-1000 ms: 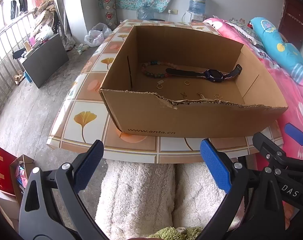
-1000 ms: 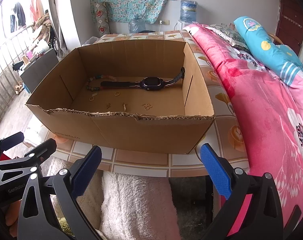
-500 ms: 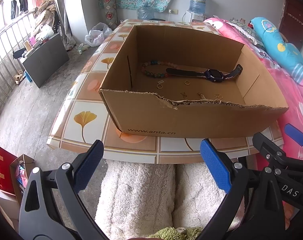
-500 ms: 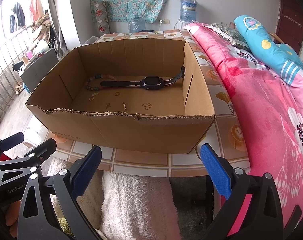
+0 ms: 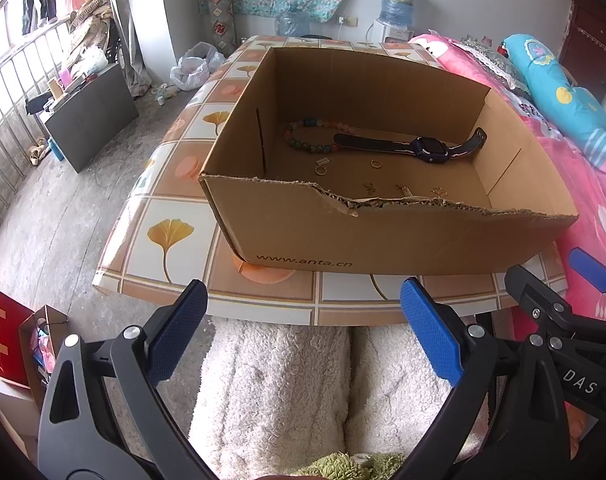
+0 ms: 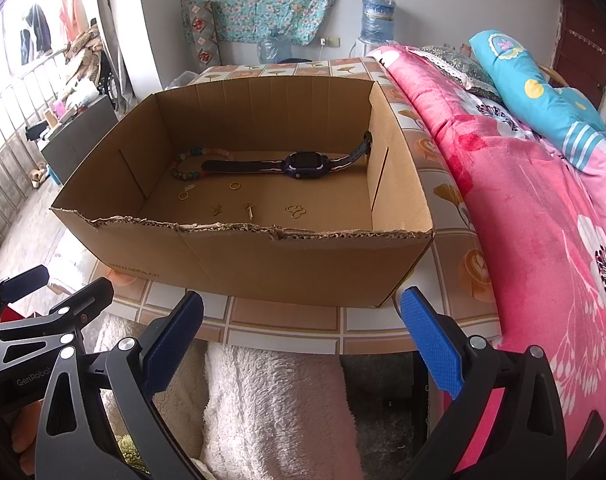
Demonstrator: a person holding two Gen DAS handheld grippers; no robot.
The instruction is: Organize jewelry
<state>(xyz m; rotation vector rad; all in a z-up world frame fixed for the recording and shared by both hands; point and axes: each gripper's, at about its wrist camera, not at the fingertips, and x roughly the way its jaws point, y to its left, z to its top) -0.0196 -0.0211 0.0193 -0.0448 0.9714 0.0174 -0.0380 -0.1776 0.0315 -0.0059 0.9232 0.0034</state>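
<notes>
The torn near wall of the cardboard box (image 5: pixel 383 236) cuts off the front strip of its floor, so the small gold pieces closest to that wall are only partly seen in the left wrist view; they are too small to name with certainty, though the right wrist view shows a butterfly-shaped piece (image 6: pixel 296 211), a pin-like piece (image 6: pixel 249 211) and two small rings (image 6: pixel 234 185). The box stands on a table (image 5: pixel 171 236) covered in a tile-pattern cloth with ginkgo leaves, near the table's front edge, and a pink floral bed (image 6: pixel 543 216) runs along the table's right edge. White fleece-covered legs (image 5: pixel 279 392) fill the space below the front edge. Inside the box, a dark watch (image 6: pixel 305 165) lies flat along the far wall, its strap stretched left to right, the right end curling up against the right wall. A beaded bracelet (image 5: pixel 309 136) lies in the far left corner of the floor, the watch strap's left end overlapping it. The left gripper (image 5: pixel 303 330) and the right gripper (image 6: pixel 303 334) both hang short of the table's front edge with blue pads spread wide, holding nothing, aimed toward the box.
</notes>
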